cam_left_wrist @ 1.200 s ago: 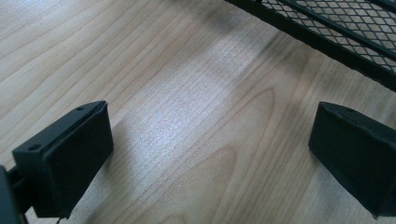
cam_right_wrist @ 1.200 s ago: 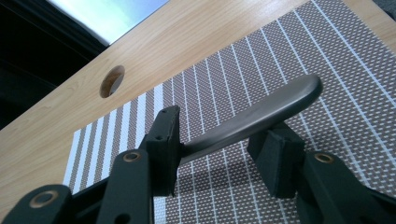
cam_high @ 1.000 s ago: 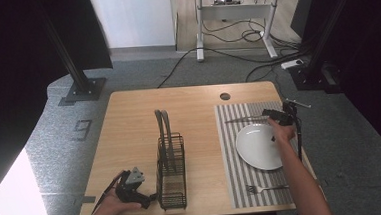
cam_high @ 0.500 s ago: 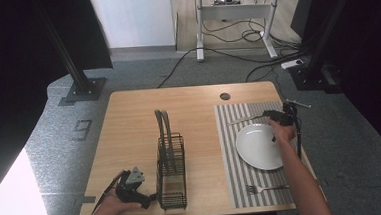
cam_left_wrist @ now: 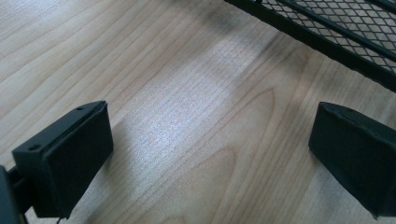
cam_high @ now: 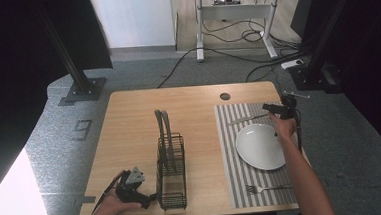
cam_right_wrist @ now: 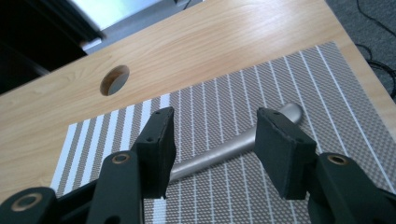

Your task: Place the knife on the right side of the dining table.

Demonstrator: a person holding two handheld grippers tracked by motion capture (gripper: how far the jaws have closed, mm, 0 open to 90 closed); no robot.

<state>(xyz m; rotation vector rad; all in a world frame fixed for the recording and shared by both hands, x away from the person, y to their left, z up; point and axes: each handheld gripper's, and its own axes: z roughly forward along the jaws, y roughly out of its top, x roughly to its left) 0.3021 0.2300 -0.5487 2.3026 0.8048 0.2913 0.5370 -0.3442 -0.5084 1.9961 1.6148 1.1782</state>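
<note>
A silver knife (cam_high: 247,118) lies across the far end of the striped placemat (cam_high: 232,160). My right gripper (cam_high: 267,108) hovers just above its handle. In the right gripper view the handle (cam_right_wrist: 224,151) rests on the mat (cam_right_wrist: 327,84) below the gap of the right gripper (cam_right_wrist: 212,121). The jaws have just been opening and the pads do not touch the handle. My left gripper (cam_high: 146,196) rests at the table's front left beside the black wire rack (cam_high: 171,164). In its own view the left gripper (cam_left_wrist: 210,135) stands wide open over bare wood.
A white plate (cam_high: 260,146) sits mid-mat with a fork (cam_high: 266,188) near the front edge. The rack's mesh base (cam_left_wrist: 327,28) lies close ahead of the left jaws. A cable hole (cam_high: 225,96) (cam_right_wrist: 115,80) is beyond the mat.
The right gripper has lifted a little off the knife, which stays on the mat. The left gripper has not moved.
</note>
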